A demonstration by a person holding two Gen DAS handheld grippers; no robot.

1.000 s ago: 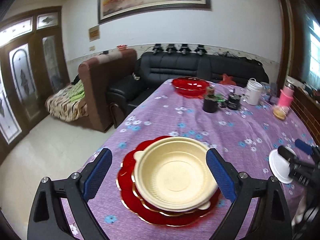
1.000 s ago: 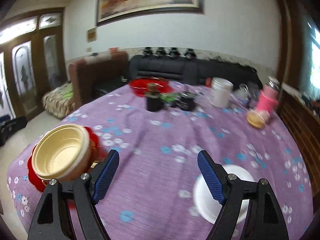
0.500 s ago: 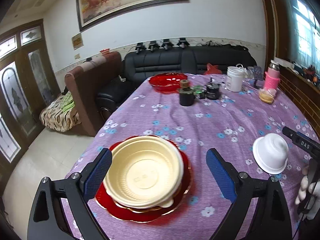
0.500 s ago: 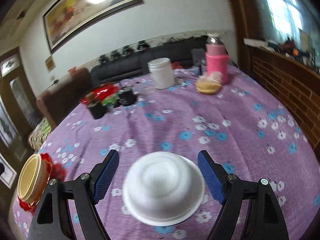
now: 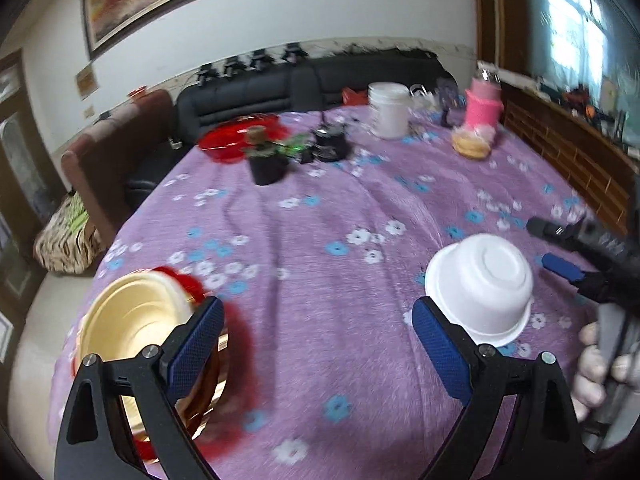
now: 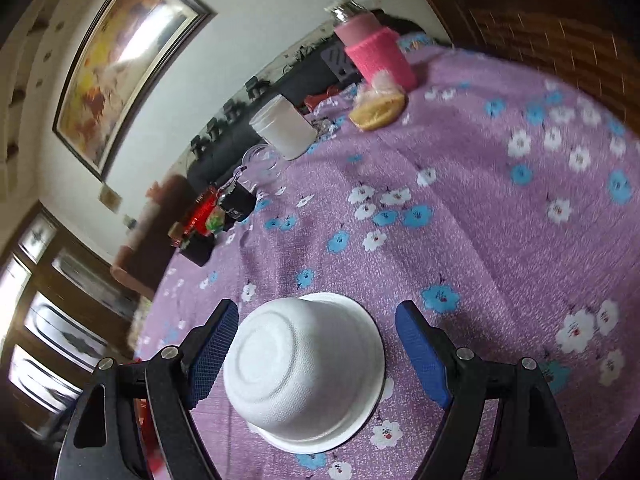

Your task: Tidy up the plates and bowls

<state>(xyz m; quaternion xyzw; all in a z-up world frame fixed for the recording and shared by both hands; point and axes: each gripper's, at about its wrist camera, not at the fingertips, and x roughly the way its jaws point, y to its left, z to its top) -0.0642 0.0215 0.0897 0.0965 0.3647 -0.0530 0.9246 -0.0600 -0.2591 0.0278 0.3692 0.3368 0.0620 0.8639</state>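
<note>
Daylight from the window lights my views; glare washes the painting. Motion blur smears the red plate; fisheye bends everything around it.

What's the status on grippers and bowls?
Both grippers open, empty. Right gripper straddles upside-down white bowl, pads not touching. Left gripper beside yellow bowl stacked on red plate. Nothing in between.
</note>
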